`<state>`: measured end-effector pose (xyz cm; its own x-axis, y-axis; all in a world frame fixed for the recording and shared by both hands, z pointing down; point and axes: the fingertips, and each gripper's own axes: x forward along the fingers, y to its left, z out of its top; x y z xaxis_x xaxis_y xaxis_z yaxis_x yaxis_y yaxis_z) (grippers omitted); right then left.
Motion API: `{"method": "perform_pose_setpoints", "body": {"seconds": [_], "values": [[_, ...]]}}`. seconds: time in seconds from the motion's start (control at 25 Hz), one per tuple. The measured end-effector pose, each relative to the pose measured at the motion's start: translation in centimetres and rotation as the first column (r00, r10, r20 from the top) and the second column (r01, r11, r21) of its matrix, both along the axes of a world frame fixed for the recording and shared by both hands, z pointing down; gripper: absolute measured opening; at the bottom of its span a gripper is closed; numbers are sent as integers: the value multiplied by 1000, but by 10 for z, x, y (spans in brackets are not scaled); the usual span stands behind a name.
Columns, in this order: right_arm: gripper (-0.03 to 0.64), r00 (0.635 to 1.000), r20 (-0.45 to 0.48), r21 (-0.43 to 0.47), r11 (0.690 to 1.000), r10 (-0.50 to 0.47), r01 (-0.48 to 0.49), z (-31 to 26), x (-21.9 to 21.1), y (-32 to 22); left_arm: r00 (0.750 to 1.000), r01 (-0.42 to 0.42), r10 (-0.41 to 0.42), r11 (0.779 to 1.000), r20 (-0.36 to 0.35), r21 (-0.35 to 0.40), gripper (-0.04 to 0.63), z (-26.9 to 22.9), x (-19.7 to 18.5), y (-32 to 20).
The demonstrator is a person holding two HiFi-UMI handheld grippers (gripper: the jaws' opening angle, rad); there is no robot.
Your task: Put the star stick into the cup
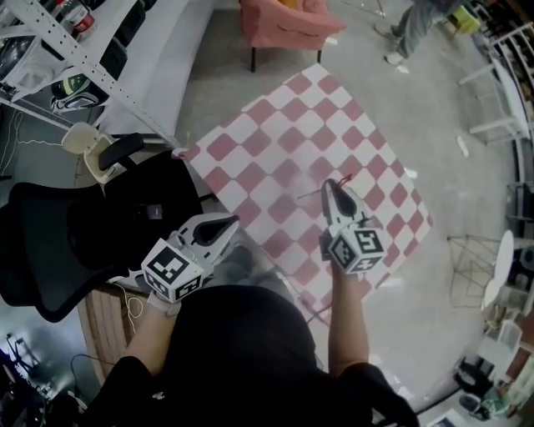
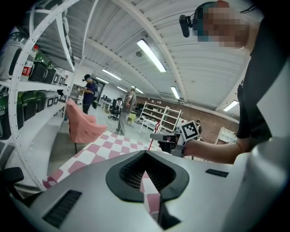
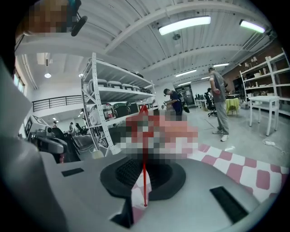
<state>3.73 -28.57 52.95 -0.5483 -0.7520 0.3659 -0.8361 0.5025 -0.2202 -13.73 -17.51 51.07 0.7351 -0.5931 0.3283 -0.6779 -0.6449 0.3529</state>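
My right gripper (image 1: pixel 335 192) hovers over the pink-and-white checkered cloth (image 1: pixel 284 125), shut on the thin red star stick (image 1: pixel 343 179). In the right gripper view the stick (image 3: pixel 144 181) stands straight up from between the jaws, and a mosaic patch partly covers its star end. My left gripper (image 1: pixel 224 223) is near the cloth's left front corner, shut with nothing in it. From the left gripper view (image 2: pixel 149 190) I see the right gripper (image 2: pixel 168 137) and the stick (image 2: pixel 153 136) ahead. A faint greyish shape (image 1: pixel 238 260) lies below the left gripper; I cannot tell if it is the cup.
A black office chair (image 1: pixel 67 242) stands close at the left. A pink armchair (image 1: pixel 284 25) sits beyond the cloth's far corner. Metal shelving (image 1: pixel 75 50) runs along the upper left. A person (image 1: pixel 413 29) stands at the top, and white racks (image 1: pixel 501 83) line the right.
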Motion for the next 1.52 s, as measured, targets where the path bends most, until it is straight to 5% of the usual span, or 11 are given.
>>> {"method": "perform_pose_setpoints", "body": {"seconds": [0.48, 1.52], "values": [[28, 995, -94, -96, 995, -45, 36, 57, -15, -14, 1000, -1, 0, 997, -13, -81, 40, 32, -6, -15], [29, 976, -196, -173, 983, -94, 60, 81, -33, -55, 1000, 30, -31, 996, -3, -85, 40, 35, -24, -32]]}}
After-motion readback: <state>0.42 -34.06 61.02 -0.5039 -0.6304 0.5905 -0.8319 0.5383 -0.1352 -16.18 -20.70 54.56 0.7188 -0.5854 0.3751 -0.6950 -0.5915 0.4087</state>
